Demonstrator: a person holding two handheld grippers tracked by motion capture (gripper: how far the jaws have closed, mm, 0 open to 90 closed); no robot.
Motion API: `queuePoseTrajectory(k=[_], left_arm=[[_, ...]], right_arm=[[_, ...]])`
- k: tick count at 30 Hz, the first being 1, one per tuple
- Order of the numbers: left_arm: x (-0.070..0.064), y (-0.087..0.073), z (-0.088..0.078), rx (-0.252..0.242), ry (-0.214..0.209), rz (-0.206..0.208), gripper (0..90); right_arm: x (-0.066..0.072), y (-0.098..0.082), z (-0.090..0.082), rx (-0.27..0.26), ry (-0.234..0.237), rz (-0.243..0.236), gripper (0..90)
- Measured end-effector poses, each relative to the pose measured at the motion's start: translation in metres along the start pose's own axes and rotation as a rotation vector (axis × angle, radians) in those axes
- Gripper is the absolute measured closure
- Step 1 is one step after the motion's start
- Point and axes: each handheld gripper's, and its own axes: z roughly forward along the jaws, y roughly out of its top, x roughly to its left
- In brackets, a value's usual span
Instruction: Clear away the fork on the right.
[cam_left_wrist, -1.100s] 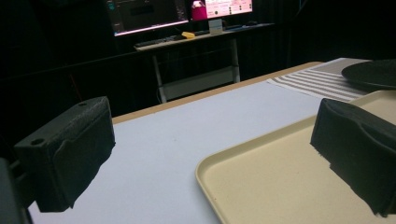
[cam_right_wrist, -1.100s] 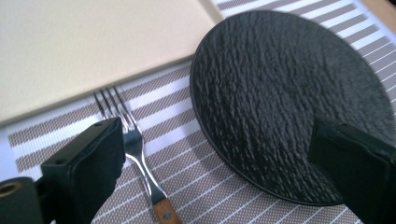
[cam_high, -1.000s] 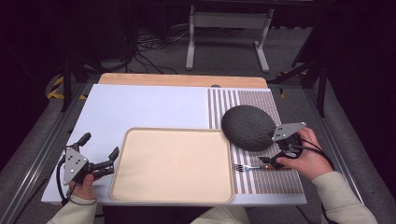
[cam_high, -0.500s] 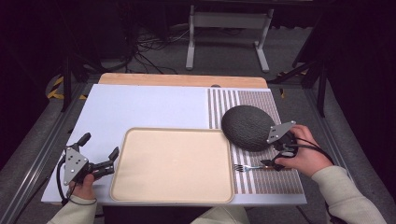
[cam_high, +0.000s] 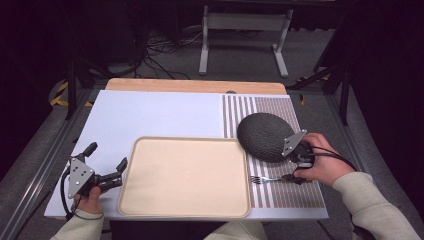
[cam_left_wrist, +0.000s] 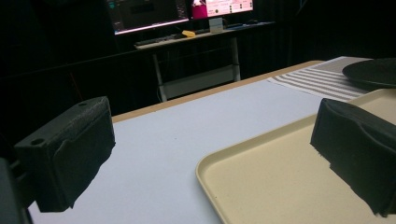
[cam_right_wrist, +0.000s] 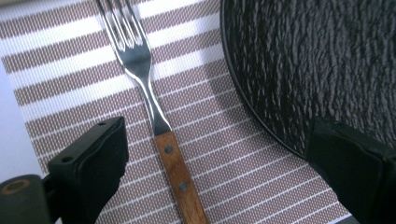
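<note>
Now I see my right claw (cam_right_wrist: 224, 163) wide open over the fork (cam_right_wrist: 154, 112) on the striped mat (cam_high: 280, 192), beside the dark plate (cam_high: 262, 136), and my left claw (cam_left_wrist: 215, 154) wide at the tray (cam_high: 185, 175) edge.

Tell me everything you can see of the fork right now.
The fork has shiny metal tines and neck and a brown wooden handle with two rivets. It lies flat on the striped placemat, beside the dark textured plate and apart from it. In the high view its tines point toward the tray. The open right claw straddles the handle; neither jaw touches it.
</note>
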Motion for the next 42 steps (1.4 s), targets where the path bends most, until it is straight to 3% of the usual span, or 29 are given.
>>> queuePoseTrajectory(k=[6,10,12,15,21,26,34,38,42], left_arm=[[0.0,0.0,0.0,0.0,0.0,-0.001,0.3],[0.0,0.0,0.0,-0.001,0.0,-0.001,0.3],[0.0,-0.001,0.0,0.002,-0.002,-0.005,0.3],[0.0,0.0,0.0,0.001,0.001,-0.004,0.3],[0.0,-0.001,0.0,0.0,-0.002,-0.004,0.3],[0.0,0.0,0.0,0.003,-0.004,0.003,0.3],[0.0,-0.001,0.0,0.002,-0.009,0.003,0.4],[0.0,0.0,0.0,0.004,-0.012,0.003,0.6],[0.0,-0.001,0.0,0.002,-0.011,0.004,0.6]], right_arm=[[0.0,-0.002,0.004,0.019,0.034,-0.009,9.1],[0.002,-0.003,0.008,0.036,0.062,-0.065,10.4],[0.004,-0.003,0.012,0.052,0.083,-0.102,17.9],[0.006,-0.002,0.014,0.08,0.093,-0.105,23.4],[0.008,0.0,0.023,0.143,0.14,-0.182,40.2],[0.008,0.0,0.026,0.196,0.136,-0.214,48.7],[0.012,0.006,0.033,0.269,0.159,-0.279,71.2],[0.012,0.009,0.035,0.296,0.163,-0.306,77.0],[0.013,0.011,0.036,0.316,0.161,-0.325,77.3]])
